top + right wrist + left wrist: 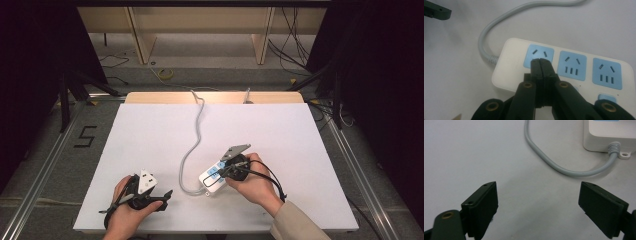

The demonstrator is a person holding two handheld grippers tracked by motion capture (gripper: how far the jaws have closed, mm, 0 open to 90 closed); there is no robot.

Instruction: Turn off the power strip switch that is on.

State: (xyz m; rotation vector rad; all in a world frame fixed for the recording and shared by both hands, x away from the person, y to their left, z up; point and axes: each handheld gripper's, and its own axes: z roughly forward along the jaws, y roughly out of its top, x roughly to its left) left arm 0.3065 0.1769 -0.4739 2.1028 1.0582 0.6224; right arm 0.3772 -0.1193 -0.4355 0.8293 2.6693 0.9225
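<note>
A white power strip (211, 177) (510, 72) with three blue sockets lies on the white table (150, 130), near the front right of centre. Its grey cable (192, 145) (499, 22) (564, 168) loops left from the strip's end and runs to the table's far edge. My right gripper (220, 173) (541, 61) is shut with nothing between its jaws, and its tips rest over the socket nearest the cable end. My left gripper (165, 199) (537, 195) stands open above bare table, left of the strip (609, 135) and short of the cable loop.
One jaw of the left gripper (437, 11) pokes in at the top left of the right gripper view. Beyond the table is grey floor with loose cables, a yellow coil (166, 73), a black "5" mark (85, 136) and wooden shelving (145, 35).
</note>
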